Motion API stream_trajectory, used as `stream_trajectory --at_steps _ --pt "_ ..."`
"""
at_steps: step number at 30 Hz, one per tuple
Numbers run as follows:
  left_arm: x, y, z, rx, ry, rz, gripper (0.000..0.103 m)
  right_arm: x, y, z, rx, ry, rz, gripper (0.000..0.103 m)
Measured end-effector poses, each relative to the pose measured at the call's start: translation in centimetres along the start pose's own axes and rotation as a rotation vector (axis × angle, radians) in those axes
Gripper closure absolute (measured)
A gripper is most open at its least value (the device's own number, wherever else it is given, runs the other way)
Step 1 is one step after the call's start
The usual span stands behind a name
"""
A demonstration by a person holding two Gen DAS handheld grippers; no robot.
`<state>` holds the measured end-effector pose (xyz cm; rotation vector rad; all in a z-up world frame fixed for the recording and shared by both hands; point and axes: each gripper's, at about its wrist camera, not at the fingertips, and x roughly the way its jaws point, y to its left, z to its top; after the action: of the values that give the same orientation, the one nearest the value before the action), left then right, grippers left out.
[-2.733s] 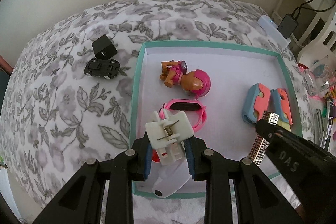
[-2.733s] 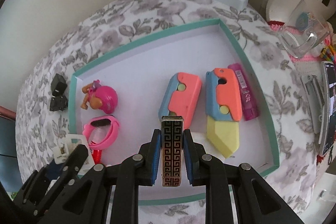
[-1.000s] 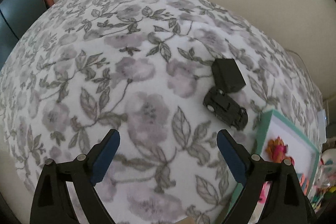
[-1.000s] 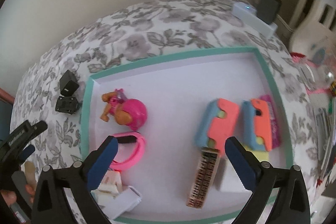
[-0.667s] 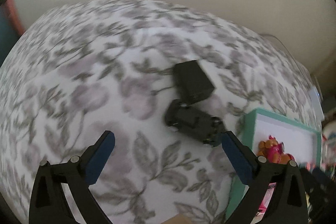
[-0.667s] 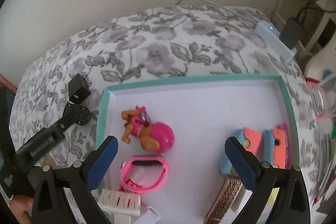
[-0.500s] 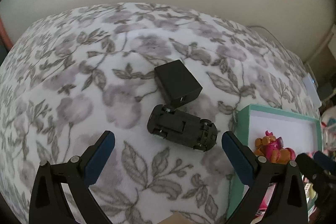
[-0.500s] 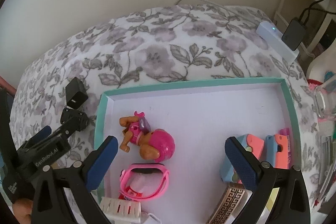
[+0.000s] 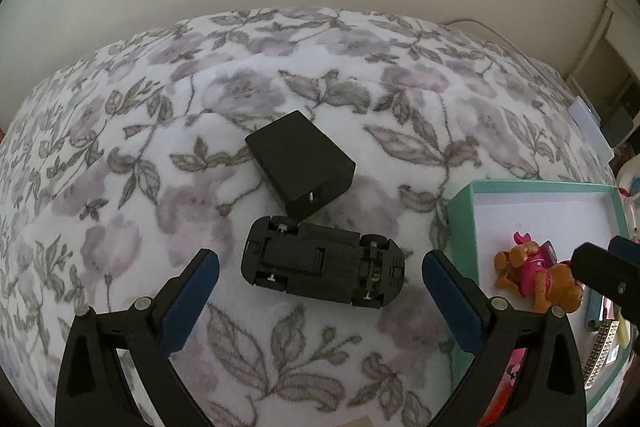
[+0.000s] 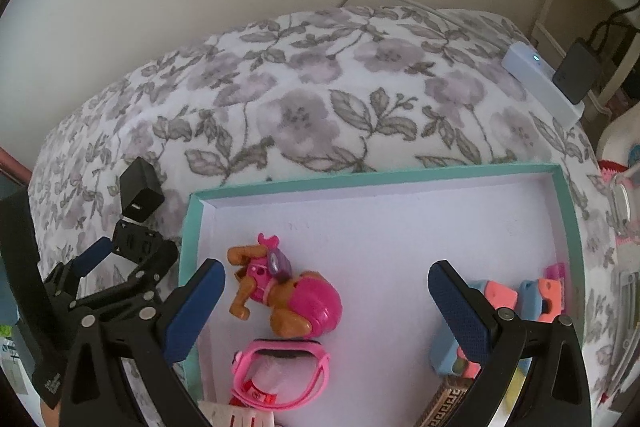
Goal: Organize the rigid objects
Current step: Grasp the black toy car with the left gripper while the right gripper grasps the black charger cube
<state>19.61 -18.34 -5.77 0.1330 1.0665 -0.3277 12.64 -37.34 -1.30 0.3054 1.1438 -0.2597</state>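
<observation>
A black toy car (image 9: 322, 267) lies upside down on the floral blanket, with a black charger block (image 9: 300, 163) just behind it. My left gripper (image 9: 320, 279) is open and empty, its fingers on either side of the car. The teal-rimmed tray (image 10: 384, 174) holds a pink pup figure (image 10: 288, 291), a pink watch (image 10: 280, 375), blue-and-orange toys (image 10: 500, 299) and a patterned gold bar (image 10: 444, 403). My right gripper (image 10: 326, 301) is open and empty above the tray. The car (image 10: 136, 243) and charger block (image 10: 140, 191) also show in the right wrist view.
The blanket (image 9: 160, 155) covers a bed against a cream wall. A white power strip with a black adapter (image 10: 552, 83) sits at the far right edge. A glass jar (image 10: 624, 203) and clutter stand right of the tray.
Both grippers let go of their objects in the tray and opened. My left gripper swung left over the blanket and closed in on the black car. My right gripper shifted left over the tray.
</observation>
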Motion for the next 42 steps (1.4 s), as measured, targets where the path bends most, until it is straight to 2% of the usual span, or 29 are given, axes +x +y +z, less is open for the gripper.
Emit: stream_trajectory --at_steps 1,4,13,18,28,33,36,38,40,42 --pt "0.0 0.0 0.0 0.002 -0.001 -0.001 0.005 0.1 0.1 0.2 -0.002 0.001 0.0 0.0" --pt "0.4 0.1 0.1 0.002 0.011 -0.007 0.026 0.5 0.7 0.6 -0.009 0.004 0.002 0.0" --pt "0.2 1.0 0.2 -0.026 0.005 -0.057 0.026 1.8 4.9 2.5 -0.1 -0.006 0.01 0.0" --pt "0.1 3.5 0.5 -0.097 0.057 -0.024 0.026 2.8 8.5 3.6 -0.155 -0.018 0.045 0.0" --pt "0.0 9.7 0.0 -0.293 0.122 0.097 0.026 5.6 15.2 3.8 -0.258 -0.022 0.08 0.001" --pt "-0.3 11.4 -0.4 -0.345 0.122 0.13 0.026 6.9 17.3 3.4 -0.306 -0.005 0.079 0.015" --pt "-0.4 12.2 -0.7 -0.363 0.118 0.131 0.026 7.6 18.4 3.3 -0.331 0.009 0.074 0.027" --pt "-0.5 12.3 -0.8 -0.362 0.117 0.134 0.026 8.1 18.9 3.1 -0.346 0.025 0.08 0.044" --pt "-0.4 12.2 -0.8 -0.35 0.119 0.145 0.026 8.4 19.0 2.9 -0.344 0.04 0.088 0.054" --pt "-0.1 11.8 -0.6 -0.344 0.123 0.151 0.026 8.3 18.8 2.7 -0.349 0.038 0.091 0.054"
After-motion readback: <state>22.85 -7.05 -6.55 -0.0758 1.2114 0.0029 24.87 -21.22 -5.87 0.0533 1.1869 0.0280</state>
